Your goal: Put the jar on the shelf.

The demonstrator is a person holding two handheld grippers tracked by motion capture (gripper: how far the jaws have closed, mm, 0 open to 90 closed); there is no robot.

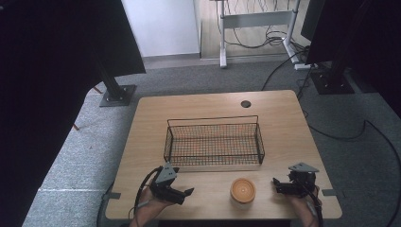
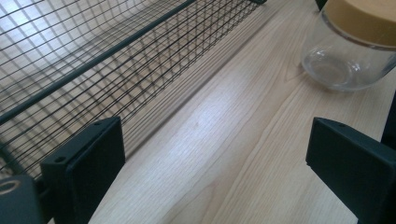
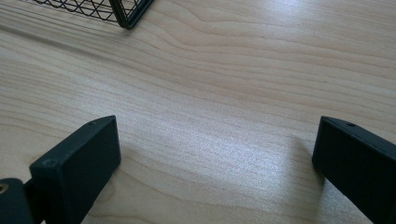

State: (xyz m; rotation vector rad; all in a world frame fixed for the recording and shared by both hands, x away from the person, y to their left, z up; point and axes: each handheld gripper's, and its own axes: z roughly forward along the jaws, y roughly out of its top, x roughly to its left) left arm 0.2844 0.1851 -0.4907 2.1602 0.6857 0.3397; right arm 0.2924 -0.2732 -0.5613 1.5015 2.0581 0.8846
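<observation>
A black wire basket (image 1: 213, 119) stands in the middle of the wooden table (image 1: 283, 123) and looks empty. In front of it, near the front edge, is a clear glass jar (image 1: 243, 190) with a round tan lid. My left gripper (image 1: 185, 189) is left of the jar, open, pointing right. My right gripper (image 1: 275, 186) is right of the jar, open, pointing left. In the left gripper view the open left gripper (image 2: 210, 140) holds nothing; the basket (image 2: 93, 63) runs along the left and the jar (image 2: 350, 51) is at top right. The right gripper (image 3: 217, 135) frames bare wood, with a basket corner (image 3: 128, 16) ahead.
A round cable hole (image 1: 246, 103) sits near the table's far edge. Grey carpet surrounds the table, with black stand bases (image 1: 117, 94) at far left and far right, cables (image 1: 331, 135) on the floor at the right, and a white desk frame (image 1: 255, 21) behind.
</observation>
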